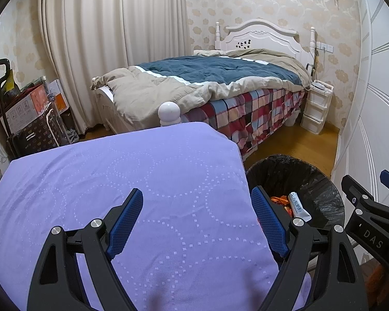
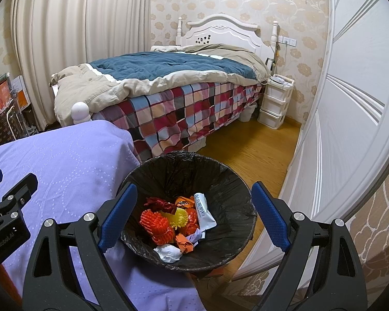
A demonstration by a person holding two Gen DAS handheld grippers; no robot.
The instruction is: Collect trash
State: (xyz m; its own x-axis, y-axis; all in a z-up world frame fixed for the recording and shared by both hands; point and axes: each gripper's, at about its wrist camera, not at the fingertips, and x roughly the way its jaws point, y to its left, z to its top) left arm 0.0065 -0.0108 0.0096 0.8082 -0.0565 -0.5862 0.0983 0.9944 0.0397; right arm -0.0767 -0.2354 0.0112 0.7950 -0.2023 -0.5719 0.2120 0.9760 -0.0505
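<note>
A bin lined with a black bag [image 2: 228, 181] stands on the floor beside a purple-covered surface [image 2: 72, 165]. It holds trash: orange foam netting [image 2: 155, 224], a yellow piece [image 2: 180, 217], crumpled white paper [image 2: 168, 252] and a white wrapper [image 2: 205, 211]. My right gripper [image 2: 194, 215] is open and empty above the bin. My left gripper [image 1: 198, 219] is open and empty over the purple cloth [image 1: 116, 176], with the bin [image 1: 306, 178] at its right. No trash shows on the cloth.
A bed [image 2: 168, 77] with a plaid sheet and blue-beige quilt stands behind. A white drawer unit [image 2: 275, 101] sits by the headboard. A white wardrobe door [image 2: 350, 119] runs along the right. Boxes and bags [image 1: 31, 114] are piled at the left by the curtain.
</note>
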